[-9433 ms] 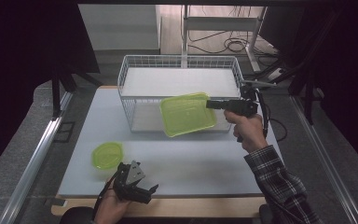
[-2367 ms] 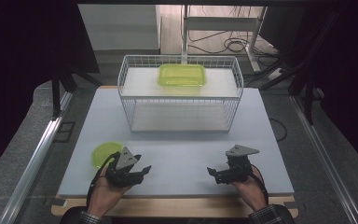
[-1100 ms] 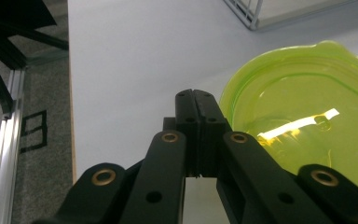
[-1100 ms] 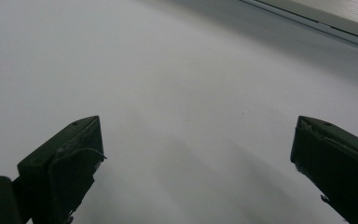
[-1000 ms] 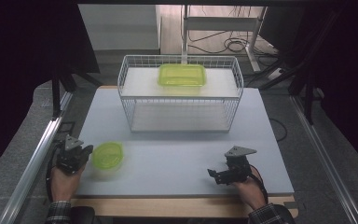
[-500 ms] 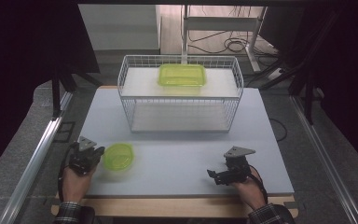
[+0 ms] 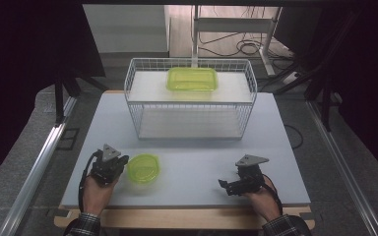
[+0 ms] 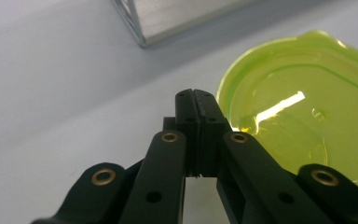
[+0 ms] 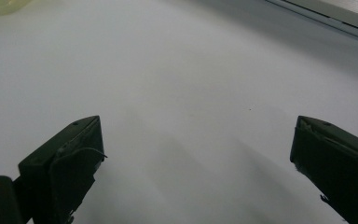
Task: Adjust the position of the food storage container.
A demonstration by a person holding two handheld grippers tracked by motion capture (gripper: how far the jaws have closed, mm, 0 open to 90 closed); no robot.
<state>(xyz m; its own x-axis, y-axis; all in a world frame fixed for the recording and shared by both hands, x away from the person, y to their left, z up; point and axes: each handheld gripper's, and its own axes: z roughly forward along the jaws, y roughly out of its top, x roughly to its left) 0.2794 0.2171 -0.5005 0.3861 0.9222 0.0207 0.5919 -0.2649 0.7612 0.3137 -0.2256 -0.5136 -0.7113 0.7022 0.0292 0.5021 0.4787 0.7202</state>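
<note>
A round lime-green lid (image 7: pixel 143 168) lies flat on the grey table top (image 7: pixel 202 157) at the front left. My left gripper (image 7: pixel 120 164) is shut with nothing between its jaws, and its closed tip (image 8: pixel 196 95) rests against the lid's (image 8: pixel 298 116) left rim. A matching green container (image 7: pixel 192 78) sits on the upper shelf of the white wire basket (image 7: pixel 133 105). At the front right my right gripper (image 7: pixel 225 185) lies low over the table, its jaws wide open (image 9: pixel 196 135) around bare table surface.
The wire basket stands at the back middle of the table, its lower shelf bare. A wooden strip runs along the table's front edge (image 7: pixel 177 219). Metal rails flank the table on both sides.
My left gripper has moved right along the front of the table, and the green lid has slid right in front of it. The right gripper has stayed in place.
</note>
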